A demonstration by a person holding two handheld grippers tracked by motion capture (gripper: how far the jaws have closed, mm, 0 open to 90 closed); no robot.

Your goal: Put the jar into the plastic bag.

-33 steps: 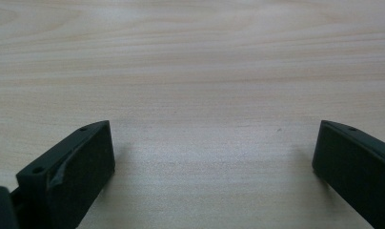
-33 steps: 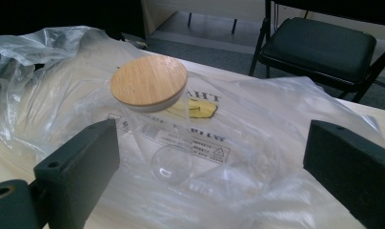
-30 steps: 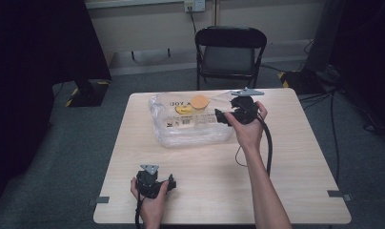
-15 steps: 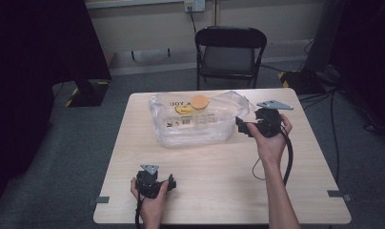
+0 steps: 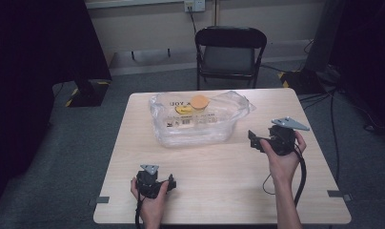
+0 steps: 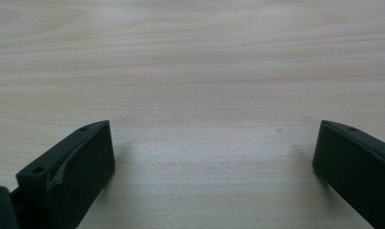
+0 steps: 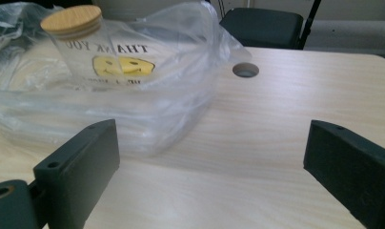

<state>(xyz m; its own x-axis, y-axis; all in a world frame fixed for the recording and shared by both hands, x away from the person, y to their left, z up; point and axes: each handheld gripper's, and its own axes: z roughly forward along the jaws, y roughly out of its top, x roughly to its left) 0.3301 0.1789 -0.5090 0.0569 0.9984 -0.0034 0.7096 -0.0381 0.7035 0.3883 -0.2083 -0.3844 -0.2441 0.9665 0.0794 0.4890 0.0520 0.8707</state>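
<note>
A crumpled clear plastic bag with a yellow smiley print lies at the far middle of the table. A clear jar with a round wooden lid stands upright in its folds. In the right gripper view the bag lies ahead on the left, with the jar lid at the top left. My right gripper hovers right of the bag and points at it, open and holding nothing. Near the front edge my left gripper rests on the table, its jaws wide apart over bare wood.
The light wooden table has a round cable hole near its far side. A black folding chair stands behind the table. Black curtains hang to the left and right, and cables lie on the floor at the right.
My right gripper has drawn back from the bag's right end, going right, toward the person and slightly down. The left gripper has kept still.
</note>
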